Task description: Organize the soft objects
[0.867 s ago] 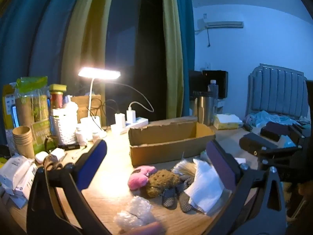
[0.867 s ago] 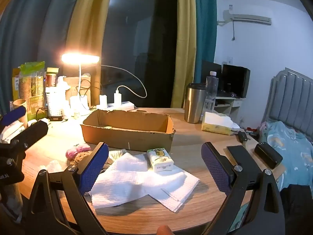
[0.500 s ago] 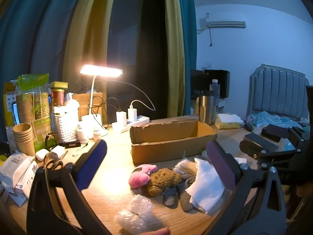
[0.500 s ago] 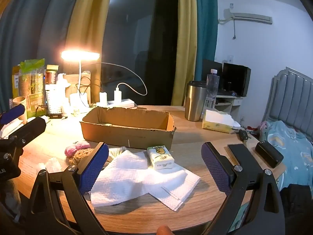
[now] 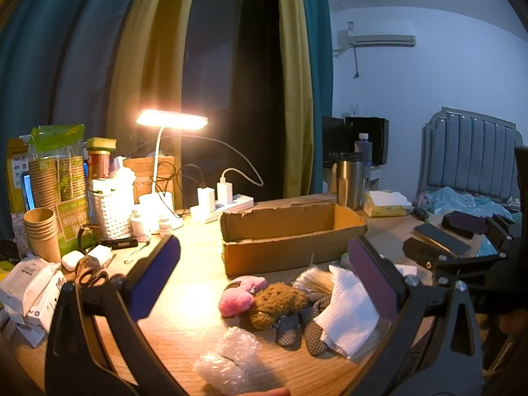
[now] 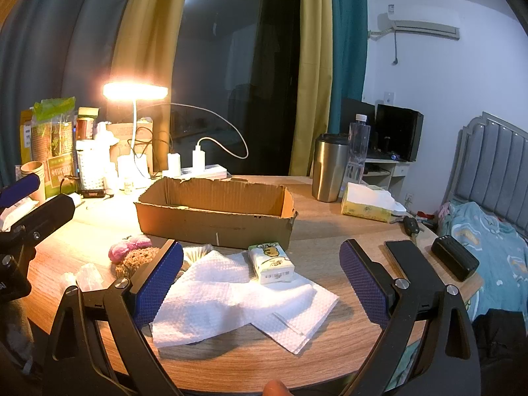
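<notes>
Grippers, both left and right, hang wide open and empty, so we go for the pink plush just in front of the cardboard box, pinching its middle gently.

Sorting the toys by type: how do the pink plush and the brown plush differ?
The pink plush is smooth and lies nearer the cardboard box; the brown plush is curly, darker, and touches the mesh slippers. Both lie on the table, touching each other.
</notes>
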